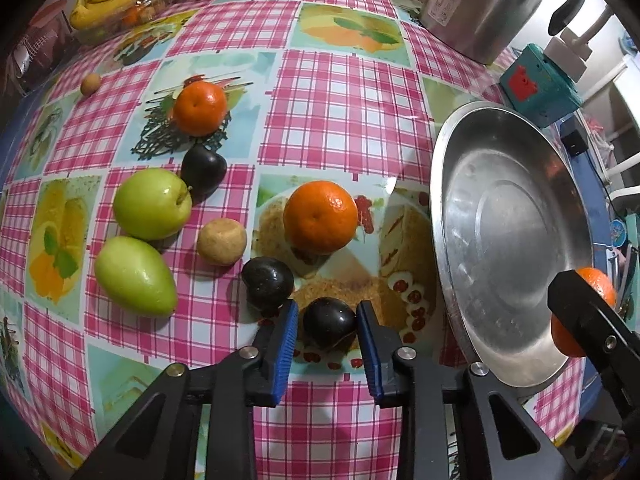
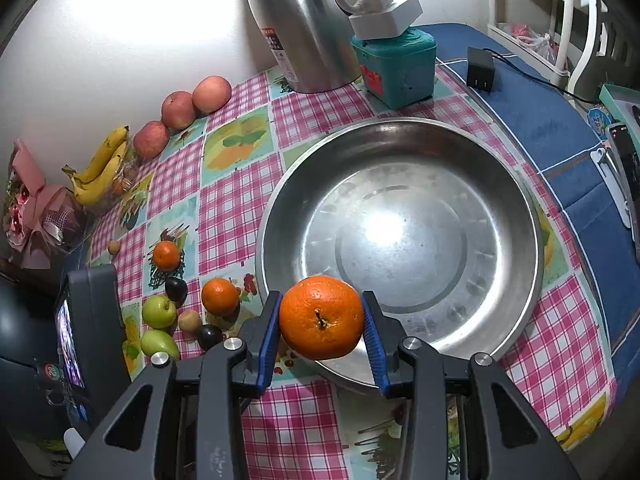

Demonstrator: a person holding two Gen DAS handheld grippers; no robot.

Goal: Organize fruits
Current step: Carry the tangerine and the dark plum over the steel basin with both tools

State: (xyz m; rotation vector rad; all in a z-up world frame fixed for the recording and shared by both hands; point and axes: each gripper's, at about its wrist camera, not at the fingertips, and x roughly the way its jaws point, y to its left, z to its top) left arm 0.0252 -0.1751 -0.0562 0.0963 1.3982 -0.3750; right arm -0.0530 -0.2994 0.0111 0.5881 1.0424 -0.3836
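Fruits lie scattered on the checked tablecloth (image 1: 328, 92) left of the steel basin (image 2: 400, 240). My left tongs (image 1: 327, 330) have narrowed around a dark plum (image 1: 329, 322), blue pads seemingly touching it. My right tongs (image 2: 322, 320) grip an orange (image 2: 321, 317) over the basin's near rim.

Legible markings: one numeral only.
The label on the steel thermos (image 1: 486, 4), standing at about 1 o'clock in the left wrist view, carries the number "24"; the smaller print beneath it is too fine to read. In the right wrist view the same label is blurred and unreadable.
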